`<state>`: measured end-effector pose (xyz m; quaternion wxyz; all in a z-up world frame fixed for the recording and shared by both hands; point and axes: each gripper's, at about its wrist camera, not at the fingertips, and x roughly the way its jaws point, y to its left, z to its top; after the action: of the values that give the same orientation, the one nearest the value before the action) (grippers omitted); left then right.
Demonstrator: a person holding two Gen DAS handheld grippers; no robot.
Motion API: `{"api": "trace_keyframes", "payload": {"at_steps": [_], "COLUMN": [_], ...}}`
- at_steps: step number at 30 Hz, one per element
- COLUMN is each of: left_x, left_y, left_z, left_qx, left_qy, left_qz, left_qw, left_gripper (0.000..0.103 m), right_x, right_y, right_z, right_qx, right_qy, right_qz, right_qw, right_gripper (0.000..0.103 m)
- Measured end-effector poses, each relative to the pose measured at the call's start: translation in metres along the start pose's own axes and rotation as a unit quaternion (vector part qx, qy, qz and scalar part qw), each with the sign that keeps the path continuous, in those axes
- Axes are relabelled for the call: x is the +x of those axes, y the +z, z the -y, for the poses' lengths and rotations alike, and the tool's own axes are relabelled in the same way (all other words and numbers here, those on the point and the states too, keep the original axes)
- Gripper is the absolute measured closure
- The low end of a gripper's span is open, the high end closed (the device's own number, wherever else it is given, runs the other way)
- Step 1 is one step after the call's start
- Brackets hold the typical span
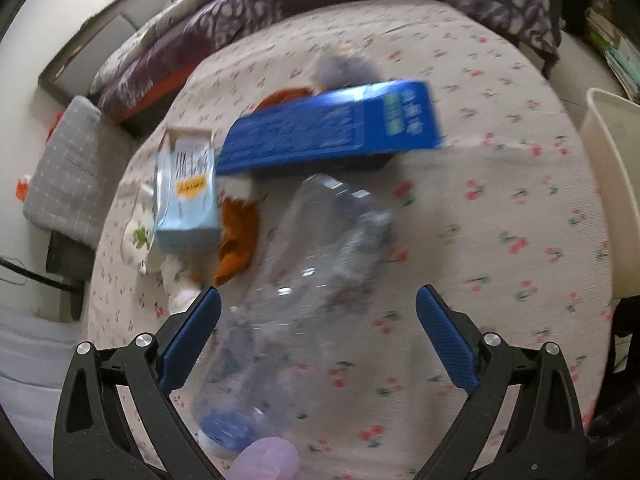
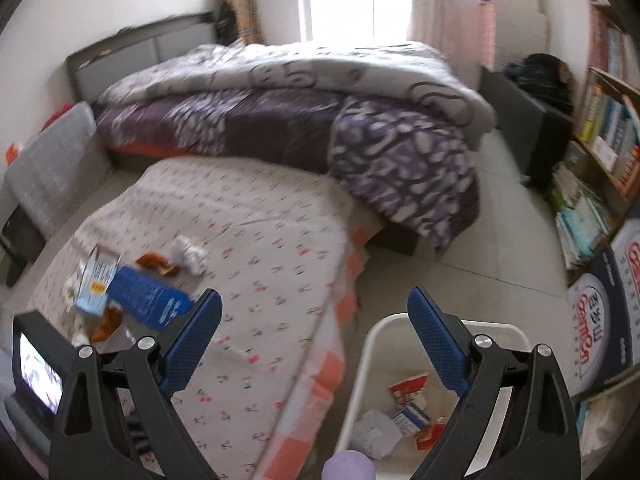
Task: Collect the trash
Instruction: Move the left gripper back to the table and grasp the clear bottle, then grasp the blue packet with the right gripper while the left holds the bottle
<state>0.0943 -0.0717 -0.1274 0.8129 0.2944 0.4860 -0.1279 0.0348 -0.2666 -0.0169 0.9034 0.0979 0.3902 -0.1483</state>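
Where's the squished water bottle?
In the left wrist view, the bottle lies on the bed sheet, between the open left tongs, just below the blue box.

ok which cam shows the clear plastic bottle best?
Left wrist: the clear plastic bottle lies on the sheet between the open left gripper's fingers, though blurred. Right wrist barely shows it, hidden behind its own gripper finger.

black gripper frames, blue textured fingers (image 1: 446, 336), silver screws

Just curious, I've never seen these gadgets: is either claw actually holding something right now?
No. Both are open and empty. The left claw hovers over a clear plastic bottle without gripping it; the right claw hangs above the white bin.
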Motion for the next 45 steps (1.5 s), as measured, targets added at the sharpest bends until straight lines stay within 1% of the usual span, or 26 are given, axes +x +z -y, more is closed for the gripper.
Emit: {"api": "trace_keyframes", "payload": {"at_steps": [1,2,4,7,9,14,18,22,25,28,34,36,37,38,39,40,42,43,44,45], "left_x": [0.004,0.007,0.012,0.012,0.008,-0.011,-0.031,-0.048,-0.053,-0.055,-0.053,-0.053,-0.053,-0.052,-0.052,-0.052,-0.051,-0.051,-0.051,-0.052], "left_y": [-0.002,-0.002,-0.005,-0.009,-0.013,-0.02,-0.023,-0.025,-0.028,-0.032,-0.036,-0.037,-0.038,-0.038,-0.038,-0.039,-0.041,-0.042,-0.042,-0.042], "left_z": [-0.006,-0.01,-0.019,-0.029,-0.038,-0.057,-0.084,-0.112,-0.132,-0.146,-0.164,-0.17,-0.173,-0.177,-0.179,-0.182,-0.189,-0.192,-0.196,-0.199], "left_qx": [-0.003,-0.006,-0.009,-0.011,-0.024,-0.057,-0.101,-0.145,-0.182,-0.208,-0.23,-0.237,-0.241,-0.246,-0.251,-0.255,-0.268,-0.275,-0.283,-0.29], "left_qy": [-0.008,-0.016,-0.026,-0.035,-0.052,-0.076,-0.102,-0.11,-0.122,-0.125,-0.127,-0.127,-0.128,-0.128,-0.126,-0.124,-0.12,-0.117,-0.113,-0.11], "left_qz": [-0.005,-0.011,-0.015,-0.004,0.005,0.032,0.056,0.077,0.085,0.089,0.091,0.092,0.092,0.092,0.092,0.093,0.094,0.095,0.097,0.099], "left_qw": [0.9999,0.9998,0.9995,0.9993,0.9983,0.995,0.9881,0.9802,0.9721,0.9662,0.9606,0.9587,0.9576,0.9563,0.9553,0.9544,0.9514,0.9497,0.9476,0.9457], "left_gripper": [0.018,0.028,0.035,0.044,0.049,0.053,0.054,0.054,0.054,0.055,0.055,0.055,0.055,0.055,0.055,0.055,0.055,0.055,0.055,0.055], "right_x": [0.004,0.008,0.014,0.022,0.029,0.045,0.058,0.072,0.089,0.105,0.126,0.13,0.13,0.13,0.13,0.129,0.129,0.128,0.123,0.118], "right_y": [0.0,0.0,0.001,0.003,0.004,0.001,-0.005,-0.011,-0.015,-0.016,-0.023,-0.026,-0.027,-0.026,-0.024,-0.021,-0.015,-0.012,-0.008,-0.004], "right_z": [-0.006,-0.012,-0.021,-0.039,-0.052,-0.092,-0.131,-0.157,-0.169,-0.177,-0.2,-0.205,-0.209,-0.21,-0.21,-0.207,-0.203,-0.2,-0.198,-0.198], "right_qx": [-0.005,-0.008,-0.016,-0.038,-0.058,-0.124,-0.197,-0.242,-0.252,-0.249,-0.264,-0.265,-0.268,-0.265,-0.255,-0.233,-0.204,-0.186,-0.179,-0.174], "right_qy": [0.005,0.012,0.023,0.042,0.05,0.079,0.088,0.088,0.091,0.102,0.108,0.106,0.099,0.099,0.102,0.113,0.12,0.124,0.129,0.134], "right_qz": [-0.004,-0.008,-0.014,-0.021,-0.026,-0.042,-0.047,-0.058,-0.076,-0.092,-0.111,-0.112,-0.103,-0.102,-0.102,-0.099,-0.097,-0.093,-0.077,-0.071], "right_qw": [1.0,1.0,1.0,0.998,0.997,0.988,0.975,0.965,0.96,0.959,0.952,0.952,0.953,0.954,0.956,0.961,0.967,0.97,0.972,0.973], "right_gripper": [0.012,0.012,0.012,0.012,0.012,0.012,0.012,0.012,0.012,0.012,0.012,0.014,0.024,0.031,0.033,0.037,0.041,0.052,0.071,0.079]}}
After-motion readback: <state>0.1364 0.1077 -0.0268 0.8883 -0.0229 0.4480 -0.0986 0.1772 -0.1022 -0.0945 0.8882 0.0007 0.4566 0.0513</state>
